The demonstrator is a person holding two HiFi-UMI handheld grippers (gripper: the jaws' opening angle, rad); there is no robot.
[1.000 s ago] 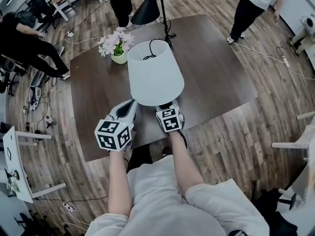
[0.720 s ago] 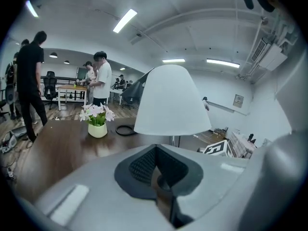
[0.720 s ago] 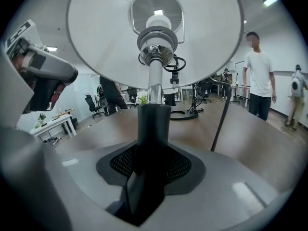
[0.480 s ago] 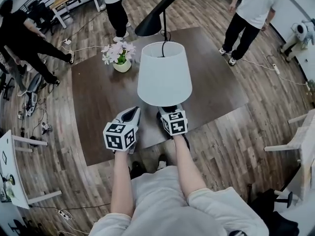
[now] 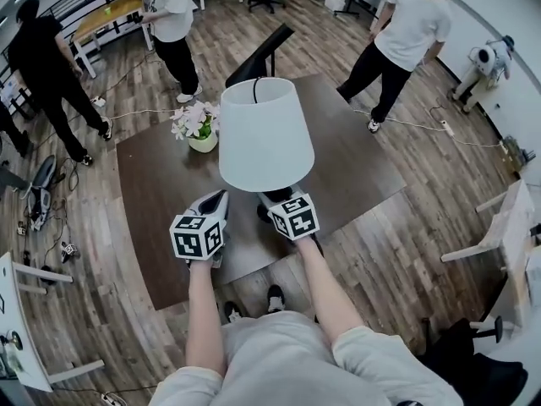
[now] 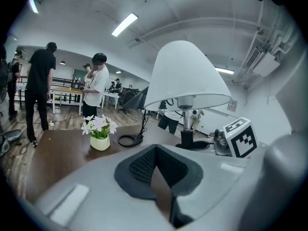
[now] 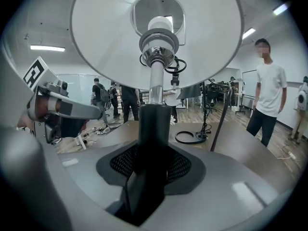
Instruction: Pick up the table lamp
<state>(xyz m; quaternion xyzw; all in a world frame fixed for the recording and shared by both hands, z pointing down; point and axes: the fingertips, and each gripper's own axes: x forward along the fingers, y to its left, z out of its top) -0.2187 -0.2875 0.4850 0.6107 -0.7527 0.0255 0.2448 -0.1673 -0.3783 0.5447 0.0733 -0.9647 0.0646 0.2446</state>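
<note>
The table lamp has a white cone shade (image 5: 262, 134) on a black stem (image 7: 153, 129) with a round black base (image 6: 195, 146). My right gripper (image 5: 272, 200) is shut on the stem just under the shade (image 7: 156, 32) and holds the lamp upright above the dark brown table (image 5: 161, 184). My left gripper (image 5: 215, 201) hovers just left of the lamp with its jaws together and nothing in them. From the left gripper view the shade (image 6: 187, 76) and the right gripper's marker cube (image 6: 240, 137) show at the right, beyond the left gripper (image 6: 156, 170).
A white pot of pale flowers (image 5: 201, 129) stands on the table behind the lamp. A black desk lamp (image 5: 258, 56) with a ring base (image 7: 190, 137) stands at the far edge. Three people (image 5: 397, 41) stand on the wood floor around. A pale chair (image 5: 499, 227) is at right.
The right gripper has risen with the lamp, whose base has left the table. The left gripper has moved a little up alongside. The head view has shifted toward the room's far side.
</note>
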